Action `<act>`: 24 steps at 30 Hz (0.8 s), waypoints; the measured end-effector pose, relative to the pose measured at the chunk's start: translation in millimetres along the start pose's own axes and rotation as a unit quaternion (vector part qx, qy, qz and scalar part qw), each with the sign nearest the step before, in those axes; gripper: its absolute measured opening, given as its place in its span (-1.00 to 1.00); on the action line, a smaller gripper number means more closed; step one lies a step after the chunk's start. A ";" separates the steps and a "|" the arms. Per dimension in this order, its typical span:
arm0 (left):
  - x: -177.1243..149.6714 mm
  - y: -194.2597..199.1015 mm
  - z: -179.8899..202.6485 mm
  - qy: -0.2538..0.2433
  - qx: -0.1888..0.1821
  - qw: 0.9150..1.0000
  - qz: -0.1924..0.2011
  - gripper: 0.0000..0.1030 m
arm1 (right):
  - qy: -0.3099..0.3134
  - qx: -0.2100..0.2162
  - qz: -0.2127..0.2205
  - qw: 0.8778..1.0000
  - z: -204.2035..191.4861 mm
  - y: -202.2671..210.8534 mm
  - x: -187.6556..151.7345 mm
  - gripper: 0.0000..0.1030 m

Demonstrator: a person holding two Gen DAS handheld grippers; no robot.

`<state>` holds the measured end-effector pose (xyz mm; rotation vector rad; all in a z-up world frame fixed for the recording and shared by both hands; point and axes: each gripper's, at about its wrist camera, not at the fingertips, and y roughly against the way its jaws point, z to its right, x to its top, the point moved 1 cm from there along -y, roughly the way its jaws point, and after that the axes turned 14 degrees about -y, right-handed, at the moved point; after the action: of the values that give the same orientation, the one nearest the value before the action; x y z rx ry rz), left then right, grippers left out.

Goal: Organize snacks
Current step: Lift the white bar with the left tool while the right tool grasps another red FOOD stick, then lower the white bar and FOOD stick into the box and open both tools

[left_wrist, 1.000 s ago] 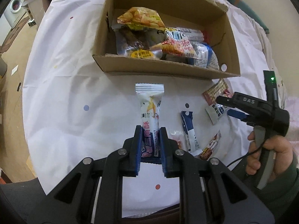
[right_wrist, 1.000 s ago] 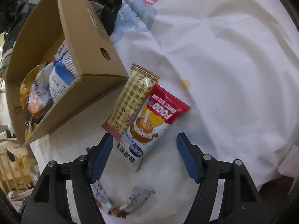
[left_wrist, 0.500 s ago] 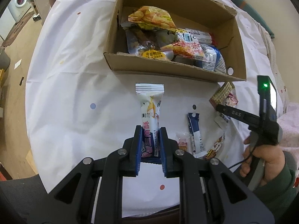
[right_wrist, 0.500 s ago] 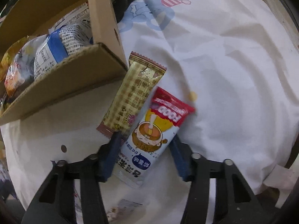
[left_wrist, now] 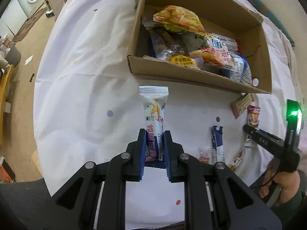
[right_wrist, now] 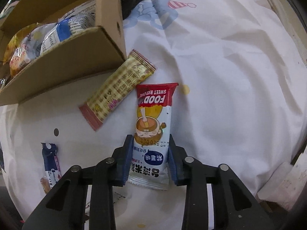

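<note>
My left gripper (left_wrist: 154, 134) is shut on a white snack bar (left_wrist: 154, 107) and holds it above the white tablecloth, short of the cardboard box (left_wrist: 184, 76), which holds several snack packets. My right gripper (right_wrist: 150, 140) is shut on a red and white rice cake packet (right_wrist: 152, 122) that lies on the cloth. A tan checked bar (right_wrist: 119, 90) lies just left of the packet, against the box corner (right_wrist: 107, 57). The right gripper also shows at the right edge of the left wrist view (left_wrist: 247, 129).
A dark blue stick packet (left_wrist: 217, 143) and small wrappers (left_wrist: 204, 154) lie on the cloth between the grippers. The blue packet also shows in the right wrist view (right_wrist: 50, 161). A black cloth (right_wrist: 132, 2) lies behind the box. The table edge and floor lie to the left.
My right gripper moved forward over the rice cake packet and closed on it. My left gripper carried the white bar closer to the box.
</note>
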<state>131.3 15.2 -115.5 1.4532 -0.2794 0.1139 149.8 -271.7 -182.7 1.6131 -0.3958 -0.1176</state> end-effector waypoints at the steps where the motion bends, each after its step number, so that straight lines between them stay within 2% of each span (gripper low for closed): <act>1: -0.2 -1.0 -1.5 0.002 0.002 1.000 -0.001 -0.72 | -0.006 0.008 -0.001 1.000 0.7 1.4 0.7 -0.36; 5: -0.7 -2.3 -6.6 0.011 0.003 1.000 -0.003 -0.72 | -0.037 0.042 0.004 0.998 18.9 13.7 4.5 -0.36; 9: -0.2 -1.0 -5.4 0.011 0.011 1.000 0.004 -0.72 | -0.067 0.070 0.048 0.994 38.6 45.9 6.2 -0.36; 11: 0.3 2.6 -5.8 0.013 0.016 1.000 0.014 -0.72 | -0.084 0.094 0.087 0.988 45.8 63.5 7.7 -0.36; 13: 1.9 6.9 -6.3 0.011 0.022 0.999 0.025 -0.72 | -0.104 0.122 0.126 0.979 54.0 83.0 11.4 -0.36; 17: 5.6 18.4 -6.3 0.008 0.038 0.998 0.057 -0.72 | -0.142 0.187 0.166 0.958 70.5 104.7 16.0 -0.36; 20: 8.5 24.5 -11.0 0.014 0.046 0.996 0.071 -0.72 | -0.142 0.230 0.183 0.945 62.0 123.9 31.3 -0.36; 24: 10.4 29.3 -12.9 0.018 0.054 0.995 0.086 -0.72 | -0.116 0.282 0.207 0.930 46.9 141.8 26.0 -0.36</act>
<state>135.7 30.5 -85.8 1.5307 -0.3729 0.2984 133.6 -329.0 -43.3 2.0434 -1.0181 0.1433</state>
